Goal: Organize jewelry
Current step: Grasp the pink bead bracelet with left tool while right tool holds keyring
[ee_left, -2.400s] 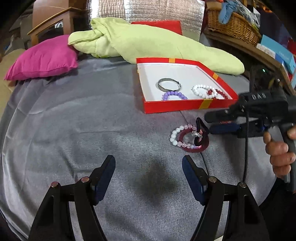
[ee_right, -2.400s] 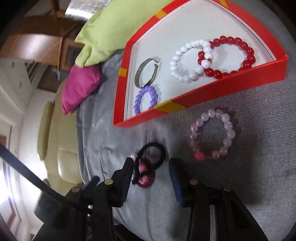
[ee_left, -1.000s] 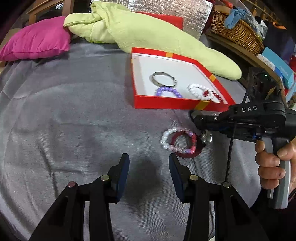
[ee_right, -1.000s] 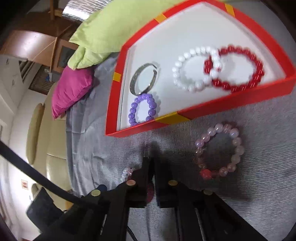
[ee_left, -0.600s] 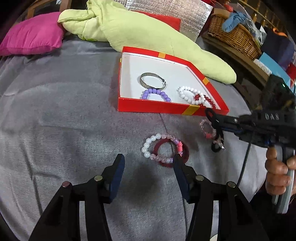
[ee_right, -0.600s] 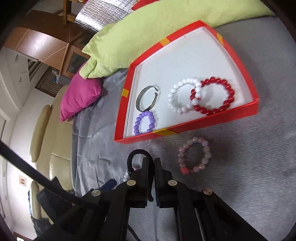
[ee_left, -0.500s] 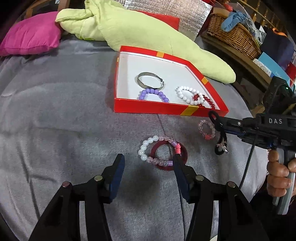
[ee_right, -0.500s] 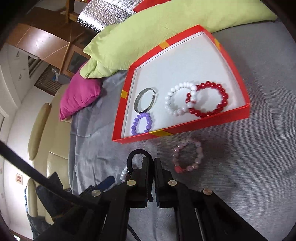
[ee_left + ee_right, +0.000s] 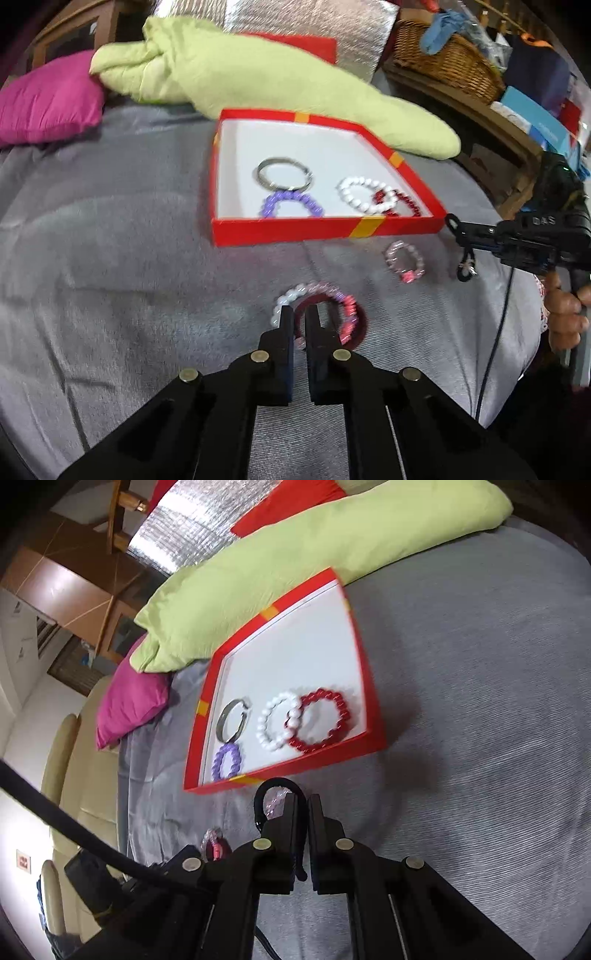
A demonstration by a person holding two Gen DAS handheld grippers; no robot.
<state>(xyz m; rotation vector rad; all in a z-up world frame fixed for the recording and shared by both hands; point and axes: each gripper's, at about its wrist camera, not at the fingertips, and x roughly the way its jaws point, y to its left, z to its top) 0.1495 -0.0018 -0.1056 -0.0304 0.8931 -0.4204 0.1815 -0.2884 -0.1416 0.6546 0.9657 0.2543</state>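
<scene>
A red box [image 9: 325, 226] with a white floor holds a silver bangle [image 9: 283, 172], a purple bead bracelet [image 9: 291, 202], a white bead bracelet [image 9: 364, 194] and a red bead bracelet [image 9: 406, 203]. My left gripper [image 9: 300, 314] is shut on the near rim of a dark red ring [image 9: 360, 325] and the pink-white bead bracelet [image 9: 317, 291] lying over it. My right gripper [image 9: 302, 803] is shut on a black cord bracelet [image 9: 275, 788], held above the cloth near the box's front right corner [image 9: 458, 236]. A small pink bracelet [image 9: 404, 260] lies on the cloth.
A grey cloth [image 9: 110, 258] covers the surface. A green cushion [image 9: 258, 77] lies behind the box, a magenta pillow [image 9: 48, 103] at far left. A wicker basket [image 9: 447, 62] and shelf stand at back right.
My left gripper moved forward and closed on the dark red ring and pink-white bracelet. My right gripper lifted the black cord bracelet and carried it toward the box.
</scene>
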